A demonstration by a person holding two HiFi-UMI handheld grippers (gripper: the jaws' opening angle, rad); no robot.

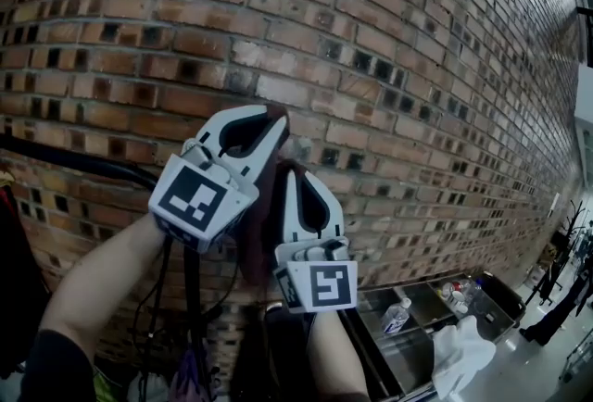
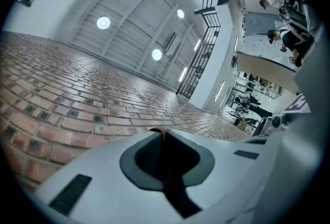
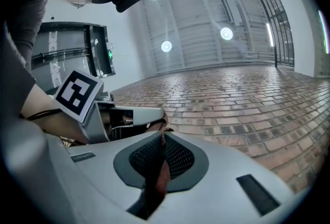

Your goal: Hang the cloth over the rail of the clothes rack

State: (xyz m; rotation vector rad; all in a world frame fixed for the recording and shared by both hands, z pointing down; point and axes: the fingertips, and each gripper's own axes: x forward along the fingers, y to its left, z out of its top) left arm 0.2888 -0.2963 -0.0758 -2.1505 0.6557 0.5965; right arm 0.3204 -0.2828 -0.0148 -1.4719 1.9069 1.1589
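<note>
Both grippers are raised in front of a brick wall, close together. A dark maroon cloth (image 1: 260,226) hangs bunched between them. My left gripper (image 1: 274,122) is shut on the cloth's upper edge, and a strip of cloth (image 2: 166,171) shows pinched between its jaws. My right gripper (image 1: 293,176), just below and to the right, is shut on the same cloth (image 3: 157,179), which runs down through its closed jaws. The rack's black rail (image 1: 83,162) runs along the left, lower than the left gripper's tips and to their left. The cloth is not touching the rail.
The brick wall (image 1: 389,39) fills the background close behind the grippers. Dark garments (image 1: 17,270) hang at the far left under the rail. At the lower right stands a metal cart (image 1: 417,317) with bottles and a white cloth (image 1: 460,356).
</note>
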